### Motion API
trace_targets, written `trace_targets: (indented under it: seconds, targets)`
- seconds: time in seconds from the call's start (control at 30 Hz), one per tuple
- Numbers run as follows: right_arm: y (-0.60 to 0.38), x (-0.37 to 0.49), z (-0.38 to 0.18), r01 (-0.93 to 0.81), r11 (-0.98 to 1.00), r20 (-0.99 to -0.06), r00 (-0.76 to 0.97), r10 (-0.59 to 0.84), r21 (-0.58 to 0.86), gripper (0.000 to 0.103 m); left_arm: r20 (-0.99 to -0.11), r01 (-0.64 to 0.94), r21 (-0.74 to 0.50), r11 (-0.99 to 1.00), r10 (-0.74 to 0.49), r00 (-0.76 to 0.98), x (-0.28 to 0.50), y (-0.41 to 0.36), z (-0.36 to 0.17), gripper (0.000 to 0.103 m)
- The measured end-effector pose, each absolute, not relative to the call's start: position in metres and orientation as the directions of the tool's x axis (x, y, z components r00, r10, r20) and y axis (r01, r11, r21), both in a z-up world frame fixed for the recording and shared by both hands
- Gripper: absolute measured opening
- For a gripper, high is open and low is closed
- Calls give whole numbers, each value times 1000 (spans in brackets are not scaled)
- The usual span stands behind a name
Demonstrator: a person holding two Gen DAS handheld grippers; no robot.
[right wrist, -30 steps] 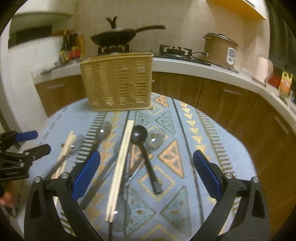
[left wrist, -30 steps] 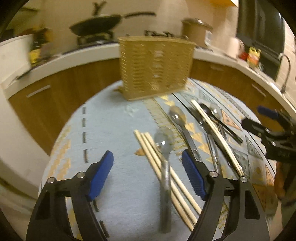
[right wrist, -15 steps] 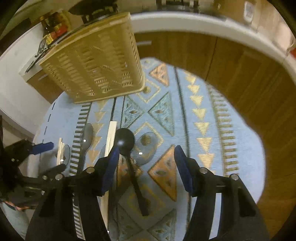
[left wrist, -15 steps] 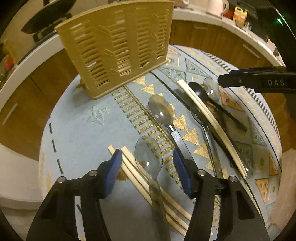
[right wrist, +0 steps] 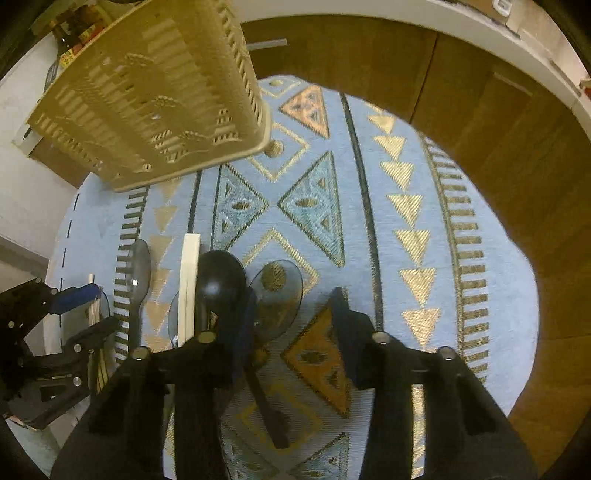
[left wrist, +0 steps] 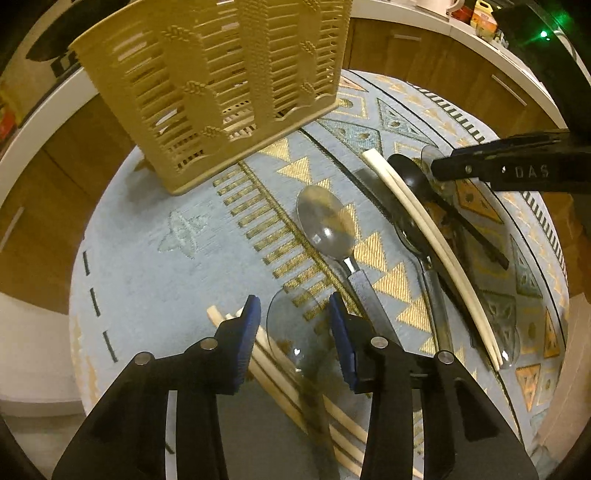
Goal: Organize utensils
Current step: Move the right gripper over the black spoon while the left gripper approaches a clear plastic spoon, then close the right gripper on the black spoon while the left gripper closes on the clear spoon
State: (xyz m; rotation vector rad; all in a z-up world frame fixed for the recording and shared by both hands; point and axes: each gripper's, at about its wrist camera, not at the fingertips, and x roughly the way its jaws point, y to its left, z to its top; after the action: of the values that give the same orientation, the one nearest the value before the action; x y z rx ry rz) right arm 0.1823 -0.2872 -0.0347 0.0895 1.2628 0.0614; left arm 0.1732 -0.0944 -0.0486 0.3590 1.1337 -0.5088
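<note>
My left gripper (left wrist: 293, 325) is partly open, its jaws astride the bowl of a clear plastic spoon (left wrist: 291, 332) that lies over wooden chopsticks (left wrist: 273, 373). A steel spoon (left wrist: 327, 225), white chopsticks (left wrist: 424, 236) and a black spoon (left wrist: 410, 175) lie to its right. My right gripper (right wrist: 291, 321) is partly open and low over another clear spoon (right wrist: 279, 291), beside the black spoon (right wrist: 219, 280) and white chopsticks (right wrist: 189, 280). The tan slotted utensil basket (left wrist: 218, 81) stands at the back; it also shows in the right wrist view (right wrist: 147, 99).
Everything lies on a round table with a blue patterned cloth (right wrist: 402, 206). Wooden cabinets and a white counter (right wrist: 480, 33) curve behind it. The right gripper's arm (left wrist: 517, 170) reaches in over the utensils. The left gripper (right wrist: 55, 332) shows at the left edge.
Both grippers have dropped lower toward the table and narrowed their jaws. The left now straddles the clear spoon's bowl; the right has come down over the other clear spoon.
</note>
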Motion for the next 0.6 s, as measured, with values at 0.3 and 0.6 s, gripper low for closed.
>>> trace_targets:
  seconds: [0.3,0.6]
  targets:
    - [-263,191,-38,-19,997,-954,291,75,72,36,-924,544,27,838,-187,334,181,-109,-54,31]
    - [-241,187,-27,-133,989,-947,322,-12,-57,6,-914,536,36,843,-190,360,178,-101,-51,27]
